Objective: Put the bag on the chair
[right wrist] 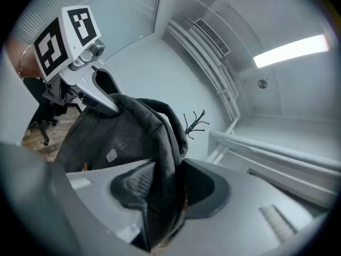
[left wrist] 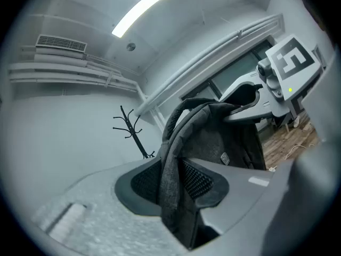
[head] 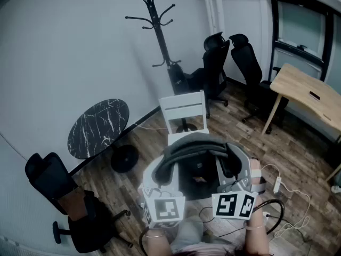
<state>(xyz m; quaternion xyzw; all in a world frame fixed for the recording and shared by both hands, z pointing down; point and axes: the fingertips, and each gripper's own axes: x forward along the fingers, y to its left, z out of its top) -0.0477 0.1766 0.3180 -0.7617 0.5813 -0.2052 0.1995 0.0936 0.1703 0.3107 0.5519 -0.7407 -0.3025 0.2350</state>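
Note:
A dark grey backpack hangs between my two grippers, held up in front of the white chair. My left gripper is shut on one grey shoulder strap, which is pinched between its black pads. My right gripper is shut on the other strap. In each gripper view the bag's body hangs beyond the jaws, with the other gripper behind it. The chair's seat shows just past the bag's top edge.
A black coat stand rises behind the chair by the wall. A round marble table is at left, a black office chair at lower left, two more at the back. A wooden desk stands right. Cables lie on the floor.

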